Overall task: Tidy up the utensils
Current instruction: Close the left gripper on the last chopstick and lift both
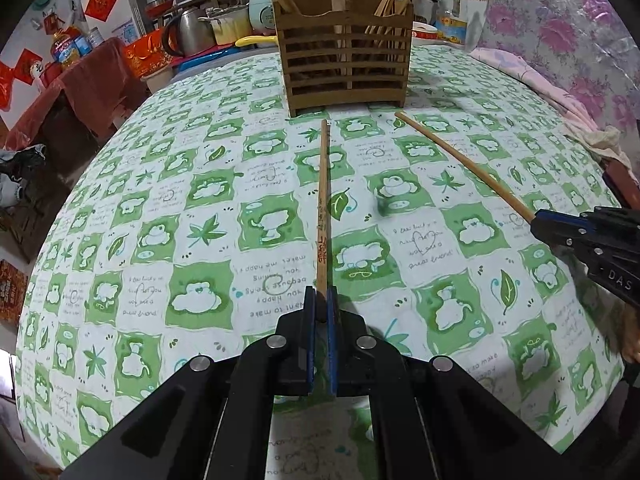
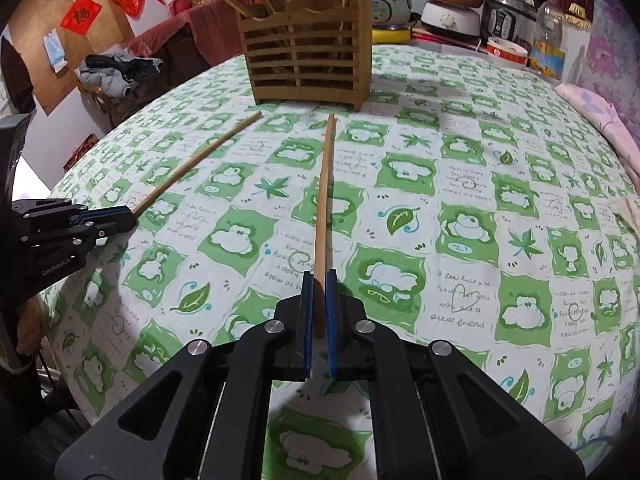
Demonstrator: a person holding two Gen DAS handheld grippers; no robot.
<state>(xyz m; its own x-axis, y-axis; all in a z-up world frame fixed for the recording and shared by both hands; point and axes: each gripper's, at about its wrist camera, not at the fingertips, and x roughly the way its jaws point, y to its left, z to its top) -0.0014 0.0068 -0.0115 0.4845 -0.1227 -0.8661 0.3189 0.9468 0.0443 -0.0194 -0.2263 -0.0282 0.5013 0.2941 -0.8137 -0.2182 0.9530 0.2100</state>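
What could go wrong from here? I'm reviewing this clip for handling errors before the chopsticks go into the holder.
1. Each chopstick is pinched only at its near end, so the left chopstick or the right chopstick may pivot or slip when lifted.
2. Both tips lie close to the wooden holder; pushing forward could jab its slatted front rather than clear the rim.
3. Chopsticks already stand in the holder, so a new one might catch on them.

The slatted holder [image 1: 347, 68] stands on the table [image 1: 200, 200] (far side), with chopsticks upright inside. Before it, the left chopstick [image 1: 323, 208] and right chopstick [image 1: 466, 166] point toward its base, well apart.
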